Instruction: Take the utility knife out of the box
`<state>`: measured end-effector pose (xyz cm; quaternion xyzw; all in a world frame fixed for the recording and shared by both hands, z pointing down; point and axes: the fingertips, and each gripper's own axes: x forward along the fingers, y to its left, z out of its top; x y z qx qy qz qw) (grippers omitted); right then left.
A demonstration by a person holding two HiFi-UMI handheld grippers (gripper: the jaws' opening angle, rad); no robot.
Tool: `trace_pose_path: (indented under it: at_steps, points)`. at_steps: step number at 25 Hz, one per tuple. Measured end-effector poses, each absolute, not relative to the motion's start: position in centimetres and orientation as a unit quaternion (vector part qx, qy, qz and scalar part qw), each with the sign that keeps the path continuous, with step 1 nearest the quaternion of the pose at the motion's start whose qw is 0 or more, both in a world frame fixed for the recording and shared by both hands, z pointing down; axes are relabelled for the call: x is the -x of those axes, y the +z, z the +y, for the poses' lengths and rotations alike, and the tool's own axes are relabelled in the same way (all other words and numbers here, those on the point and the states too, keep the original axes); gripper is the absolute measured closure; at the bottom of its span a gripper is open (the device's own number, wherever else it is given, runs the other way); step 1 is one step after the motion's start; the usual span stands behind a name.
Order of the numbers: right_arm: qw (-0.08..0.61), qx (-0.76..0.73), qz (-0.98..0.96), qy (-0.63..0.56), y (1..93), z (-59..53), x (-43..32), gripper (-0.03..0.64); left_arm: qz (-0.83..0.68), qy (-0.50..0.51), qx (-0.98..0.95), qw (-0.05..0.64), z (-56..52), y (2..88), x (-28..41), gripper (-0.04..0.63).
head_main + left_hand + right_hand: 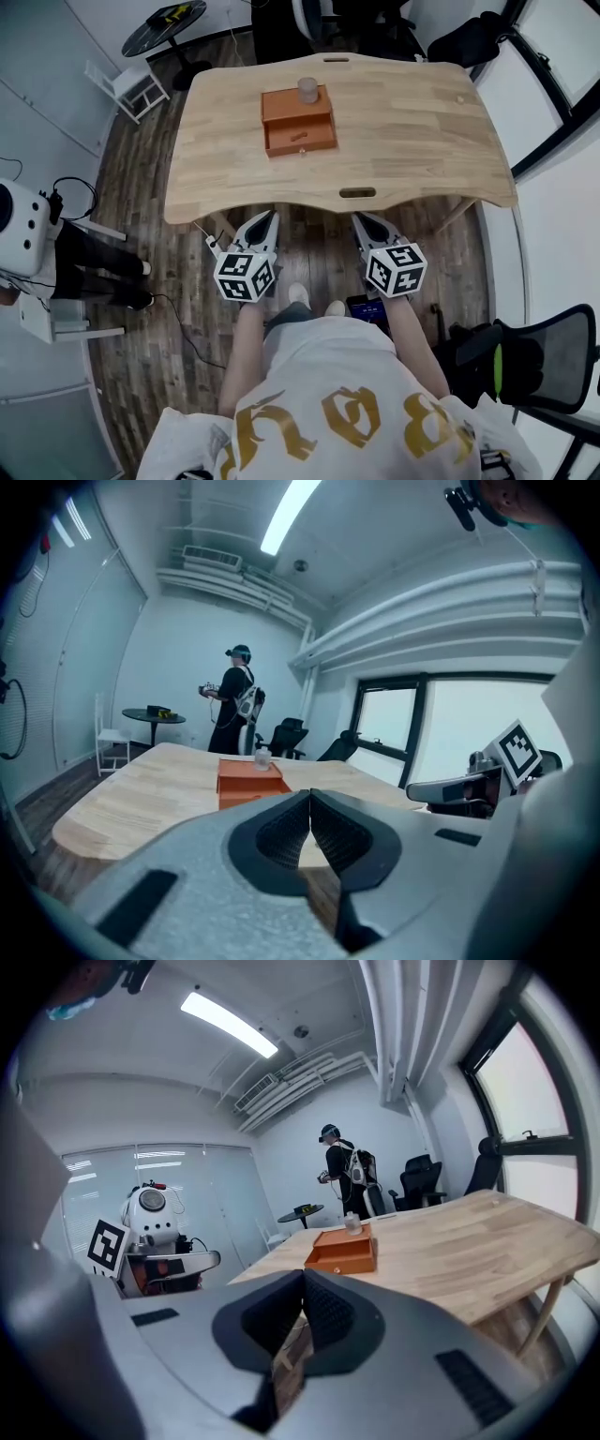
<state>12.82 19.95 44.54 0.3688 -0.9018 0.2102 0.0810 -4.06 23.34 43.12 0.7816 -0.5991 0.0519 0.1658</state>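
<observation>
**Both claws shut and empty, short of the table – the box waits ahead**

Nearest the body, the left gripper (271,216) and the right gripper (358,218) hang side by side over the floor, just short of the near edge of the table (422,131). Each one's own view shows its two jaws pressed together at the tips, with nothing between them. Neither touches the table or anything on it.

Further in, towards the far side of the table, stands the orange box (296,105) with its drawer (302,142) pulled out towards the person. A small dark object (300,137) lies in the drawer. It is probably the utility knife, but it is too small to be sure. A pale jar (307,90) sits on the box's top, at its back.

The step in hand looks like the reach. To do it well, I would open one claw before it arrives, come down into the drawer from above, and close across the narrow width of the object. The other claw could steady the box – it looks light and may slide. Keep clear of the jar, which could topple.

The count: two grippers, one table, one box with one drawer, one jar and one object in the drawer. Beyond the table, one other person (232,700) stands with their back turned.
</observation>
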Motion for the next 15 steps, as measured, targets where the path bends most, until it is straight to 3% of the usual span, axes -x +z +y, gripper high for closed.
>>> trace_pose_path:
  at_steps: [15]
  points:
    - [0.085,-0.369,-0.901,0.211,45.1,18.5,-13.6,0.606,-0.598,0.051,-0.781,0.173,21.7,43.3,3.1,0.584]
